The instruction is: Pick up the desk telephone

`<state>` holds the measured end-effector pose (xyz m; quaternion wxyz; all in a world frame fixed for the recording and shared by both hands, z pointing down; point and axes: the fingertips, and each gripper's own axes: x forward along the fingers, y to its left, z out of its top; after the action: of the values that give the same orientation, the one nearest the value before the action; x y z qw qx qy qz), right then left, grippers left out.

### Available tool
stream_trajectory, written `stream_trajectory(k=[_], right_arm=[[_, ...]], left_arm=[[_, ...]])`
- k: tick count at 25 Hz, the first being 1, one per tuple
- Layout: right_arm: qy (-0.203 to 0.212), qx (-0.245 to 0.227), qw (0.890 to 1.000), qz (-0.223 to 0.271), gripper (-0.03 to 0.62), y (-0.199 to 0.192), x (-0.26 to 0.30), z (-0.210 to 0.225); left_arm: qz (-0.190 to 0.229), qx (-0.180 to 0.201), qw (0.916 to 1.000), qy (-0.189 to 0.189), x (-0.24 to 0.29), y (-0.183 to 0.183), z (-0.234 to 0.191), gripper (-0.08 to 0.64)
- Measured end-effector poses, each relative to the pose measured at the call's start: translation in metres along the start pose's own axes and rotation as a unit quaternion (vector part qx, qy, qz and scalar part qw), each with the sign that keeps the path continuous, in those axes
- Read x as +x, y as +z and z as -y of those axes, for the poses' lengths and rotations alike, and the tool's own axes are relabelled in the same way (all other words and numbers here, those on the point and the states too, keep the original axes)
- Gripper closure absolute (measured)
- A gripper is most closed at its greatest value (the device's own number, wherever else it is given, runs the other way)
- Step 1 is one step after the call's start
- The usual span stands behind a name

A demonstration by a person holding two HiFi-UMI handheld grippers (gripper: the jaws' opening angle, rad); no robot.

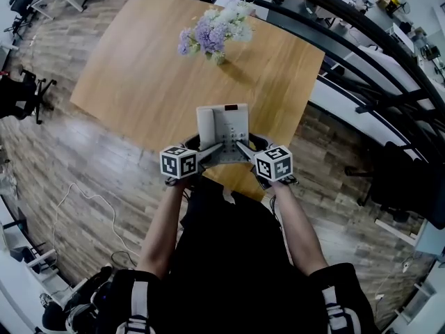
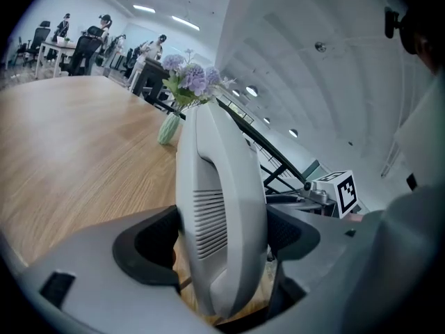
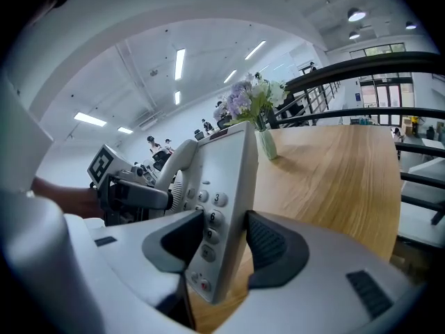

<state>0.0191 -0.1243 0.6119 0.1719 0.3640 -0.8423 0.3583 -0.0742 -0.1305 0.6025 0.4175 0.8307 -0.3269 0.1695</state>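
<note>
- In the head view, at centre frame, the near edge of the desk telephone (image 1: 222, 120) lay hidden under the left gripper (image 1: 207, 150) and right gripper (image 1: 245, 149).
- In the left gripper view, the handset (image 2: 219, 214) covered the right side of the vase (image 2: 167, 129).
- The people (image 2: 104, 25) at upper left were too small to make out.

White desk telephone (image 1: 224, 122) (handset (image 1: 206, 125) cradled) at table (image 1: 139, 75) edge.

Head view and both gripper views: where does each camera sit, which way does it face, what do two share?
Head view: on the head, facing steeply down at the telephone on the table; forearms show.
Left gripper view: rides the left gripper, shut on the telephone's handset side.
Right gripper view: rides the right gripper, shut on its keypad side.
Both show the flowers.
</note>
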Motion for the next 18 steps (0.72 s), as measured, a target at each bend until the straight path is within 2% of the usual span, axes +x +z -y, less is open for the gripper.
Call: stream_trajectory(k=[18], right_arm=[[0.016,-0.016,0.999,0.045,0.383,0.007,-0.033,-0.018]], left_arm=[[0.023,0.040,0.9987,0.022,-0.022,0.005,0.037,0.172]])
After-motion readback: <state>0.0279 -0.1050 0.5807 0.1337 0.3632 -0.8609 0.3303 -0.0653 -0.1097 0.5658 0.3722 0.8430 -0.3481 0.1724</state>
